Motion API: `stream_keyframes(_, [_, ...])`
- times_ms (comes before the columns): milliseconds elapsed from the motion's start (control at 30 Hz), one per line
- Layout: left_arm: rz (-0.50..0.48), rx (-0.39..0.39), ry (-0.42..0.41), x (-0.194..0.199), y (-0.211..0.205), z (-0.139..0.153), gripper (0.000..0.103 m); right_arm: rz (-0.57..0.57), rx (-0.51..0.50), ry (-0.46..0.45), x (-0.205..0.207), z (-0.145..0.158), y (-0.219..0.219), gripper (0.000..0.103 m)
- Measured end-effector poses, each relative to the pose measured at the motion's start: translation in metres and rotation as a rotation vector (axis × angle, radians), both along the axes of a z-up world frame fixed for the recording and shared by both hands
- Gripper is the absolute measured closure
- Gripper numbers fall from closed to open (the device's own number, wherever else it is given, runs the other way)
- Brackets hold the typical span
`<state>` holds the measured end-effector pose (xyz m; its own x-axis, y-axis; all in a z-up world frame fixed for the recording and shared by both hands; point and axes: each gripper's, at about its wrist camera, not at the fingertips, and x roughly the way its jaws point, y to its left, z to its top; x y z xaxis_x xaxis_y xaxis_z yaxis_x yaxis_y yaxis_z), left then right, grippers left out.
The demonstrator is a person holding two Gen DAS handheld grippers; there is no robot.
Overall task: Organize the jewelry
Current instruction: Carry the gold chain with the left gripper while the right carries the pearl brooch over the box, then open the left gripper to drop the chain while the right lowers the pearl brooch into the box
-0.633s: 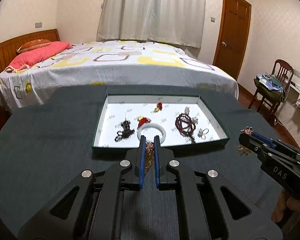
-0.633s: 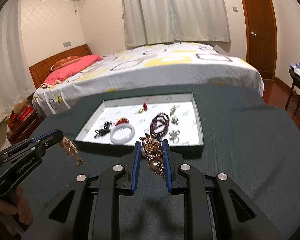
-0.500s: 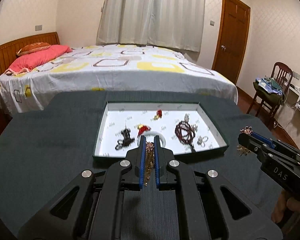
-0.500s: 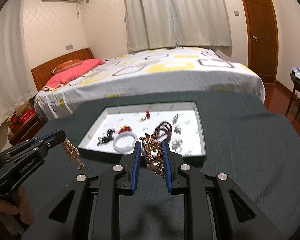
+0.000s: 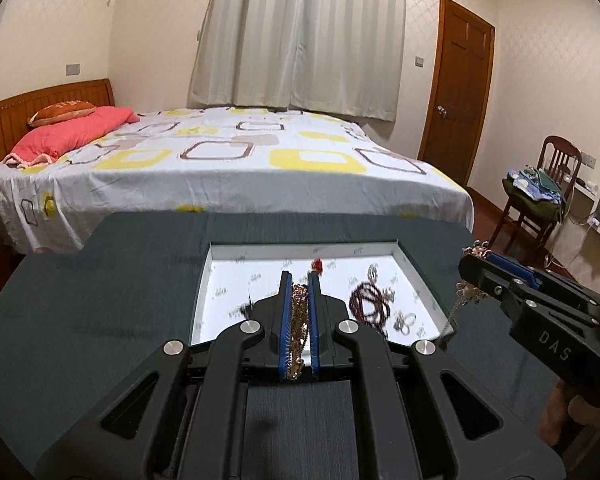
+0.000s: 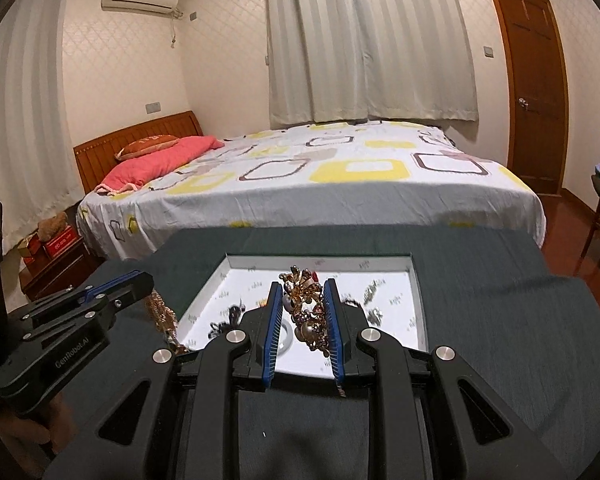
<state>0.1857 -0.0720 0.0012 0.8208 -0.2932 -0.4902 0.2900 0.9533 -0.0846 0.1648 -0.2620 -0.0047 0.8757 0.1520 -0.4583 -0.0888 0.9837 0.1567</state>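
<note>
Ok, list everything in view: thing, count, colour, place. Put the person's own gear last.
tray: one, white inside, on the table
table: one, dark grey cloth, foreground
bead bracelet: one, dark red, in the tray, right part
white bangle: one, white, in the tray, mostly hidden
red charm: one, red, far part of the tray
bed: one, white with yellow squares, behind the table
pillow: one, pink, head of the bed
door: one, brown, right wall
gold chain: one, gold, clamped in the left gripper
pearl brooch: one, gold, clamped in the right gripper
</note>
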Motion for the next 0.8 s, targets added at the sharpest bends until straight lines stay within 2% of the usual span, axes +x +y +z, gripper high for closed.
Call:
stream_keyframes(267, [0.011, -0.015, -0.054, 0.046, -0.001, 0.021, 0.095, 0.014, -0.014, -0.041, 0.043, 0.016, 0.008, 0.081])
stream_keyframes(467, [0.022, -0.007, -0.061, 0.091, -0.005, 0.020, 0.095, 0.013, -0.017, -0.068, 0.079, 0.019, 0.014, 0.081])
stream_keyframes(567, [0.036, 0.001, -0.041, 0.116, -0.007, 0.006, 0.095, 0.007, -0.015, -0.049, 0.099, 0.007, 0.015, 0.081])
stream_keyframes(800, [0.058, 0.049, 0.045, 0.157, -0.010, -0.037, 0.095, -0.010, 0.002, 0.077, 0.142, -0.051, 0.015, 0.081])
